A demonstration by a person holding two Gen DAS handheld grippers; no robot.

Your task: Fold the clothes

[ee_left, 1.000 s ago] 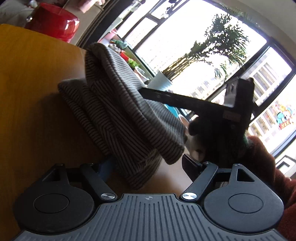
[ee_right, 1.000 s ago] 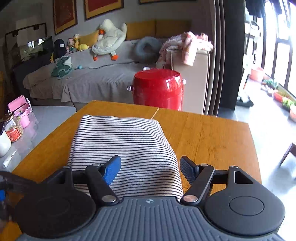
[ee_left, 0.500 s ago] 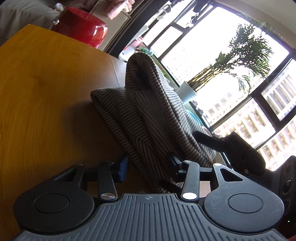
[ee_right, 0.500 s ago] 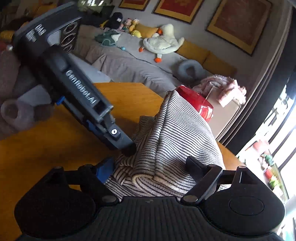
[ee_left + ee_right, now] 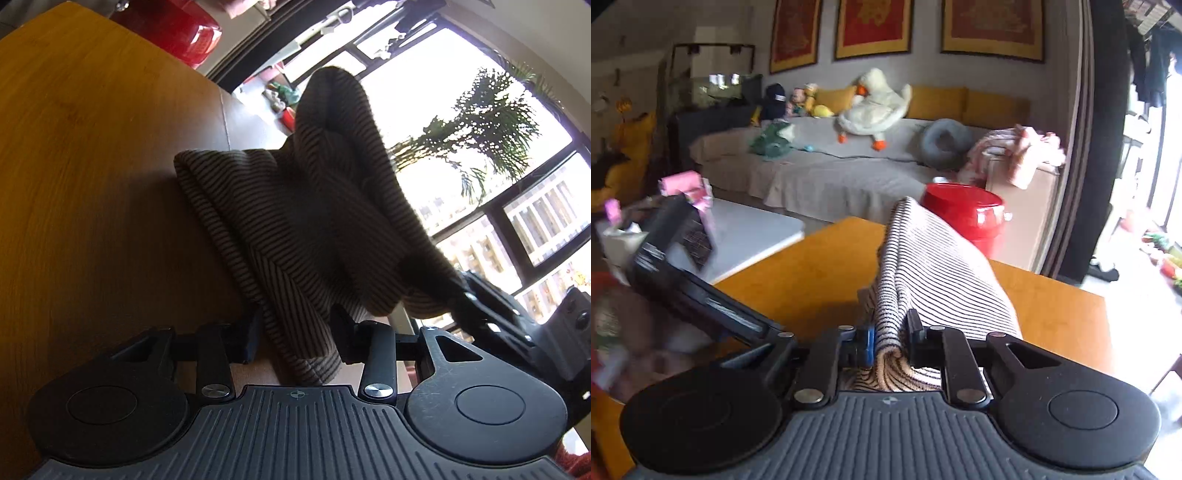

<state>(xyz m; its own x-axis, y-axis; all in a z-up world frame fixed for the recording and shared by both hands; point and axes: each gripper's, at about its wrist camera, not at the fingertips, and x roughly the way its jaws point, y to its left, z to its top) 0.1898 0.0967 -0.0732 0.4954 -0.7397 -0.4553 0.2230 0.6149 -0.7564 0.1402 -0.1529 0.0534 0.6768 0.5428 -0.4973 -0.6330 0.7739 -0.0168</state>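
A black-and-white striped garment [image 5: 295, 206] lies bunched on the wooden table [image 5: 74, 166], its near edge lifted into a ridge. My left gripper [image 5: 295, 332] is shut on the garment's near corner. My right gripper [image 5: 890, 339] is shut on another part of the same edge of the garment [image 5: 934, 266], which rises like a tent from the table [image 5: 812, 269]. The right gripper's body [image 5: 517, 317] shows at the right of the left wrist view. The left gripper's body [image 5: 694, 295] shows at the left of the right wrist view.
A red pot [image 5: 964, 214] stands at the table's far edge, also in the left wrist view [image 5: 173, 29]. Beyond it are a grey sofa [image 5: 831, 173] with plush toys, a white side table [image 5: 746, 236] and large windows [image 5: 480, 147].
Both grippers have closed on the garment's near edge and lifted it. The flat folded stack has become a raised ridge. The right wrist view has swung back toward the sofa.
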